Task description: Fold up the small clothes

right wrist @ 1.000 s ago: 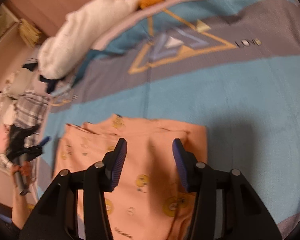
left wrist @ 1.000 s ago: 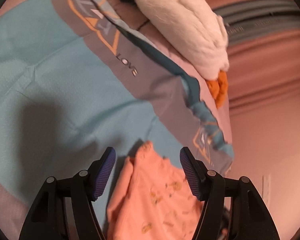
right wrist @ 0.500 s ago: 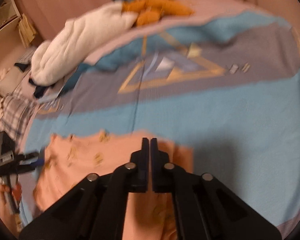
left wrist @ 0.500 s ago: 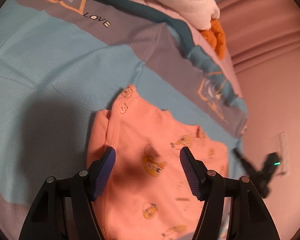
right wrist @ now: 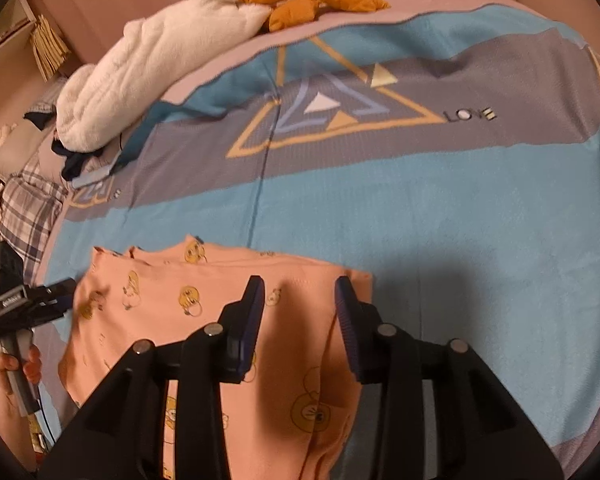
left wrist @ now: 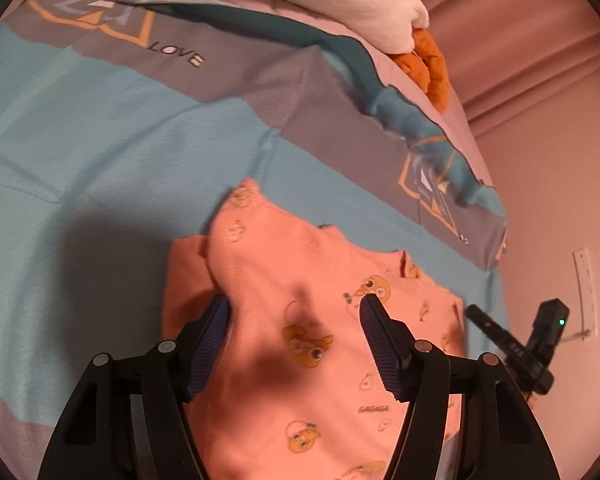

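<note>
A small orange garment [left wrist: 300, 320] with yellow duck prints lies folded on the blue and grey bedspread [left wrist: 100, 140]. My left gripper [left wrist: 294, 308] is open and empty, its jaws spread just above the garment's near part. In the right wrist view the same garment [right wrist: 188, 296] lies flat. My right gripper [right wrist: 300, 292] is open and empty over the garment's right edge. The left gripper [right wrist: 28, 300] shows at the far left in a hand. The right gripper [left wrist: 512, 344] shows at the right edge of the left wrist view.
A white fluffy blanket [right wrist: 148, 64] and an orange cloth [right wrist: 308, 0] lie at the far side of the bed. Plaid and dark clothes [right wrist: 32, 200] are heaped at the left. A pink wall [left wrist: 560, 160] borders the bed.
My right gripper was open, shut half a second ago, and has opened again over the garment. My left gripper has moved over the garment, which now lies between its jaws.
</note>
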`<state>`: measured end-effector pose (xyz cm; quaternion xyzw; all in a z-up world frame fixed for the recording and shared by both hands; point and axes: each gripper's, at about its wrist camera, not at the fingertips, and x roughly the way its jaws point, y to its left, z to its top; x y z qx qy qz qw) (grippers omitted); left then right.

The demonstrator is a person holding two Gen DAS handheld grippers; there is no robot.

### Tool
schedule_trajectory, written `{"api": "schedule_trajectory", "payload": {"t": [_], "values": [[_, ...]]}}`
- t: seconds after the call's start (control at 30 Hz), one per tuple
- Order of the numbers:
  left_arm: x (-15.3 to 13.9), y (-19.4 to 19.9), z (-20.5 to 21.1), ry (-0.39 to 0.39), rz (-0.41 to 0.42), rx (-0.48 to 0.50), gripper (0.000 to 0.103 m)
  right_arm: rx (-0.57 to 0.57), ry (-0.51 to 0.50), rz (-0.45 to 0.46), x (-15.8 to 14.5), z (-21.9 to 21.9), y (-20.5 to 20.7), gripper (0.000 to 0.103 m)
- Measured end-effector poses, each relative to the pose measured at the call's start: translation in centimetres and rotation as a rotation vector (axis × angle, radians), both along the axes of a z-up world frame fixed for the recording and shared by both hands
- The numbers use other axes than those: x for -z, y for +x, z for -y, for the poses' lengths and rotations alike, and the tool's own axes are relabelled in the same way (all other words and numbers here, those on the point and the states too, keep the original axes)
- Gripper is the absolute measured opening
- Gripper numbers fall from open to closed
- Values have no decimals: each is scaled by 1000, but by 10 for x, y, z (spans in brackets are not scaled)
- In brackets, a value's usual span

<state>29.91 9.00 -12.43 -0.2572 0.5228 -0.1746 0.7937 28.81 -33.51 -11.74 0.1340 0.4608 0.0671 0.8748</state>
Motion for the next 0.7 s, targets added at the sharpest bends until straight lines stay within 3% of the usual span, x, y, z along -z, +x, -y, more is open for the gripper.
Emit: {"api": "schedule_trajectory", "payload": {"t": [0.07, 0.1, 0.13, 0.23, 0.3, 0.37, 0.5, 0.6, 0.63, 0.7], "values": [[4, 2, 4, 6, -8, 1, 65, -8, -54, -26, 6, -7, 2, 34], [7, 3, 7, 11, -12, 4, 65, -20, -71, -29, 10, -10, 4, 24], [10, 4, 9, 19, -15, 6, 65, -31, -86, -28, 11, -12, 4, 7], [16, 7, 12, 53, -9, 0, 65, -65, -173, -12, 13, -23, 8, 0], [16, 11, 12, 75, 7, -27, 65, -30, -233, 45, 4, -22, 9, 0], [15, 13, 10, 71, 11, -48, 65, 41, -222, 101, -10, -10, 11, 0], [15, 18, 12, 96, 21, -56, 65, 74, -215, 85, -12, 7, 20, 2], [15, 18, 13, 97, 23, -53, 65, 56, -37, 21, -4, 21, 20, 8], [15, 18, 12, 96, 23, -52, 65, 66, 3, 11, -2, 25, 18, 20], [15, 18, 11, 88, 18, -54, 65, 71, 45, 7, 1, 30, 14, 27]]}}
